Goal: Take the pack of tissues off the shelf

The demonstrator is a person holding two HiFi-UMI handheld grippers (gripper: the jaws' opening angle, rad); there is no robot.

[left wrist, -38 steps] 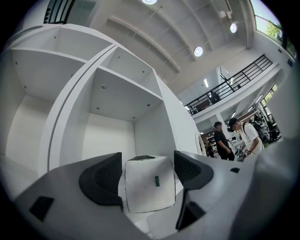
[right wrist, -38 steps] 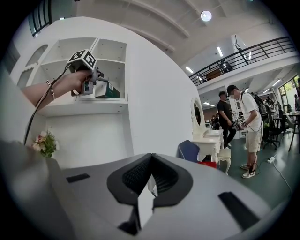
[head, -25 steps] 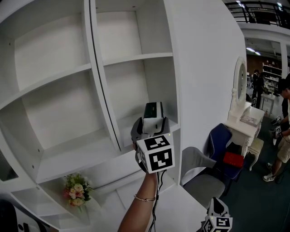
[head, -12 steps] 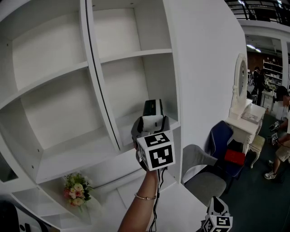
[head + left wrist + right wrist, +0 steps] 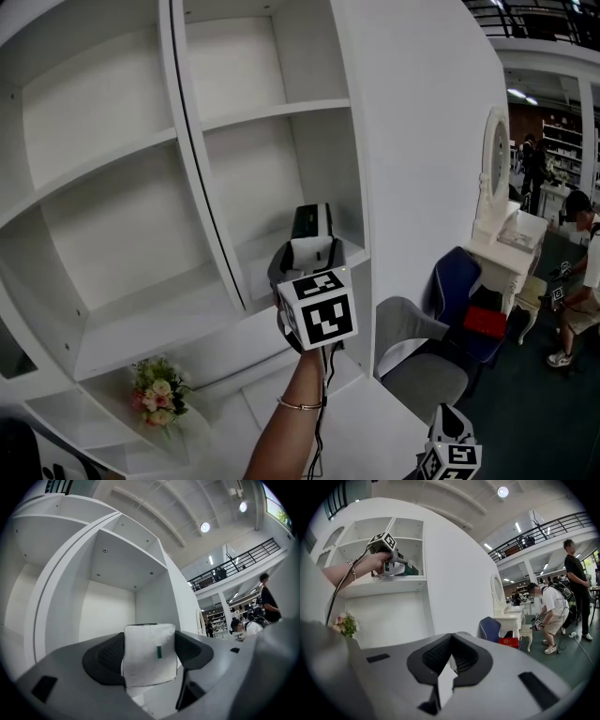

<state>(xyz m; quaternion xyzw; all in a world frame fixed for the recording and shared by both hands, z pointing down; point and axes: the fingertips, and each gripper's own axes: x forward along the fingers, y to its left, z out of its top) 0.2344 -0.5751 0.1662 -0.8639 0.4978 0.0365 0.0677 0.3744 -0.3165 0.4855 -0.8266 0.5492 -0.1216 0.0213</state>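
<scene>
The pack of tissues (image 5: 312, 221), white with dark green print, stands upright at the right-hand shelf compartment (image 5: 267, 258), held between the jaws of my left gripper (image 5: 309, 247). The left gripper view shows the white pack (image 5: 149, 644) filling the gap between the dark pads (image 5: 104, 659), so the left gripper (image 5: 150, 657) is shut on it. Whether the pack still touches the shelf board I cannot tell. My right gripper (image 5: 451, 448) hangs low at the bottom right, and in its own view the right gripper (image 5: 451, 660) is shut with nothing in it.
The white shelf unit (image 5: 122, 150) has bare compartments to the left and above. A small flower bouquet (image 5: 157, 392) sits on a lower shelf. A grey chair (image 5: 419, 361), a blue chair (image 5: 459, 291) and a white dressing table (image 5: 506, 248) stand to the right. People (image 5: 581, 281) are beyond.
The left gripper with the pack has shifted slightly up and to the left in the head view. The right gripper has stayed low. A person at the far right has moved.
</scene>
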